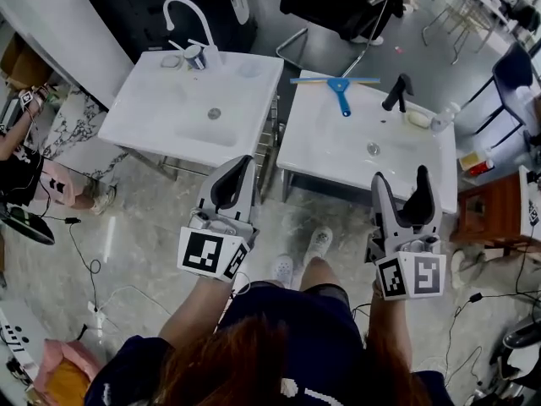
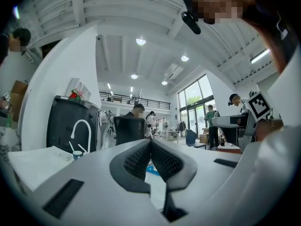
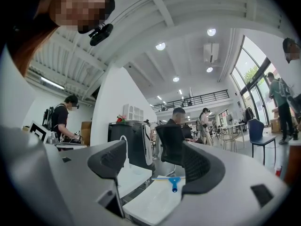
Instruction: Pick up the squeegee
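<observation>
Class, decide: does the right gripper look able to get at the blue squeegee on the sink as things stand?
Probably yes. The right gripper is open and empty, and the squeegee lies flat at the far edge of the sink, nothing over it; it needs a forward reach.

Identify the squeegee (image 1: 340,87) by its blue handle and blue head, with a paler strip along the blade. The counter (image 1: 338,150) that carries it is white, and the second counter (image 1: 152,112) is white too. Your left claw (image 1: 243,164) and right claw (image 1: 399,178) are light grey with black ribbed pads (image 3: 109,160). The left cube (image 1: 211,254) and right cube (image 1: 412,276) are white, printed with black square markers. The curved tap (image 1: 183,11) is white and the short tap (image 1: 397,91) is black. The floor (image 1: 144,218) is grey with pale marbled veining. The chair (image 1: 514,70) is dark blue.
</observation>
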A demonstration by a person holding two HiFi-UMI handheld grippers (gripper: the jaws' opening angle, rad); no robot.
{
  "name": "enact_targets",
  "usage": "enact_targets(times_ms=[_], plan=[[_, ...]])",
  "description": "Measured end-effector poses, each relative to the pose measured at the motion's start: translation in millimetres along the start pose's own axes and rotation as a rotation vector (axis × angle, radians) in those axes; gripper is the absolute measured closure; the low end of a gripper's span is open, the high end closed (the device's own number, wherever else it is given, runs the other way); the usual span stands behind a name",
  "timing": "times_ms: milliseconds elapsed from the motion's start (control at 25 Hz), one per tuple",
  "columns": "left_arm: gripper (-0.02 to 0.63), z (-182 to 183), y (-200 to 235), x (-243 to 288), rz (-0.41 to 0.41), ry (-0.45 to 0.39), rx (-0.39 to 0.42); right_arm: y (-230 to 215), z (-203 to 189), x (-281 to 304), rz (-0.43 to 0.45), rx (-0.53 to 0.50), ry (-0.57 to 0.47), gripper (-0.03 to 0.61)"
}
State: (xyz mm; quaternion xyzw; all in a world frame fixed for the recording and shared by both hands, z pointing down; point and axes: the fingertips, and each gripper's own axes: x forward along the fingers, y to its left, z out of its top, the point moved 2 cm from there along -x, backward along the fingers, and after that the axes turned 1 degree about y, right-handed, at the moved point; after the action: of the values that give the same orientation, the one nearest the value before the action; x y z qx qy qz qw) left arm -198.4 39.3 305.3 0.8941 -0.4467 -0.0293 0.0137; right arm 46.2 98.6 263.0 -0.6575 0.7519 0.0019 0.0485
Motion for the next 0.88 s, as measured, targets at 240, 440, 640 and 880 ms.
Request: enact_targets(times_ms=[240, 440, 640, 880], plan=[[0.594, -8, 15, 41, 0.04, 0.003, 0.011, -24, -11, 50, 0.034, 0.017, -0.005, 0.209], [0.594, -10, 30, 92, 0.101, 0.003, 0.025, -57, -17, 107, 0.082, 0.033, -0.013, 0.209], [0.594, -4, 37, 163, 0.163, -0.001, 0.037, -112, -11, 176, 0.134, 0.043, -0.018, 0.21], [0.594, -5, 43, 235, 0.232, -0.014, 0.051, -165, -13, 249, 0.198, 0.039, -0.007, 0.21]])
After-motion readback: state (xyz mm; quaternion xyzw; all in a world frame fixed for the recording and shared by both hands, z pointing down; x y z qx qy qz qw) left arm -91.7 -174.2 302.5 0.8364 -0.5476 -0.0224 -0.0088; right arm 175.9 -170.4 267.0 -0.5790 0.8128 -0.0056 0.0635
